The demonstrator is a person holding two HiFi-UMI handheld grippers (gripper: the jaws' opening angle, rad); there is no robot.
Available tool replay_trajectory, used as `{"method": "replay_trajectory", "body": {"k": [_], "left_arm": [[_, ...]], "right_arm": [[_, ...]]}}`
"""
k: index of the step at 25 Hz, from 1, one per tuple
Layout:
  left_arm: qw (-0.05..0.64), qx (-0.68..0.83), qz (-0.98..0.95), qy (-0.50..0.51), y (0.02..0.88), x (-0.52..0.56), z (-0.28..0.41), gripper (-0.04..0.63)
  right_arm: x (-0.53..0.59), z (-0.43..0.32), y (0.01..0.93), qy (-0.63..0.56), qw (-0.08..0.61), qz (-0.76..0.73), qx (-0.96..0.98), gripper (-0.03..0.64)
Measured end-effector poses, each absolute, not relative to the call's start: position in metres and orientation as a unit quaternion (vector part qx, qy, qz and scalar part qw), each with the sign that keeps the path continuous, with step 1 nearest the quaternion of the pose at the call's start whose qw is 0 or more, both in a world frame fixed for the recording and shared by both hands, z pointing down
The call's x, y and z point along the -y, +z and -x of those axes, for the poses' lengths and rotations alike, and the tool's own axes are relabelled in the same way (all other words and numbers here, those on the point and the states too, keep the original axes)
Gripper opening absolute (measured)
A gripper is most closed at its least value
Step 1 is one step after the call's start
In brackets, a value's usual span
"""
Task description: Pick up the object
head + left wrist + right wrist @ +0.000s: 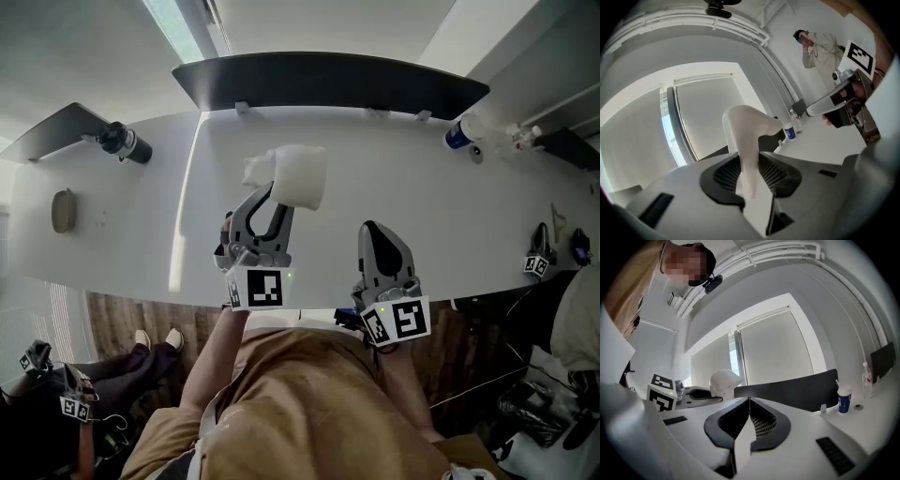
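A white cup-like object is lifted above the white table, and my left gripper is shut on its near side. In the left gripper view the white object rises from between the jaws of the left gripper, pinched by both pads. My right gripper hovers to the right of it, near the table's front edge, shut with nothing in it. The right gripper view shows the right gripper with its jaws together, and the object held up at the left.
A blue-and-white container stands at the table's far right. A black cylinder lies at the far left, with an oval item nearer the left edge. A dark curved panel runs along the far edge. A person stands beyond.
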State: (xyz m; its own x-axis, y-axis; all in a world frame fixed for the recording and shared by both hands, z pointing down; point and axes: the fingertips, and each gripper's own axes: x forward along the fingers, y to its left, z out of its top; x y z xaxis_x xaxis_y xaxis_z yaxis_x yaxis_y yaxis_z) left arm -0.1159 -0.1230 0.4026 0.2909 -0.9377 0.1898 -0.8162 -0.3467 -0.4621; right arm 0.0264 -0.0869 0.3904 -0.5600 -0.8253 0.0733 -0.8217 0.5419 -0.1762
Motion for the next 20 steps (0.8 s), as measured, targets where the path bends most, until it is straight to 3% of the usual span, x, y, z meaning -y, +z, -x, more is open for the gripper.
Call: {"method": "replay_trajectory", "body": {"k": [20], "left_arm": [[0.070, -0.584, 0.801, -0.112, 0.367, 0.111, 0.136, 0.121]], "right_arm": [[0.111, -0.003, 0.386, -0.083, -0.009, 0.481, -0.873, 0.009]]}}
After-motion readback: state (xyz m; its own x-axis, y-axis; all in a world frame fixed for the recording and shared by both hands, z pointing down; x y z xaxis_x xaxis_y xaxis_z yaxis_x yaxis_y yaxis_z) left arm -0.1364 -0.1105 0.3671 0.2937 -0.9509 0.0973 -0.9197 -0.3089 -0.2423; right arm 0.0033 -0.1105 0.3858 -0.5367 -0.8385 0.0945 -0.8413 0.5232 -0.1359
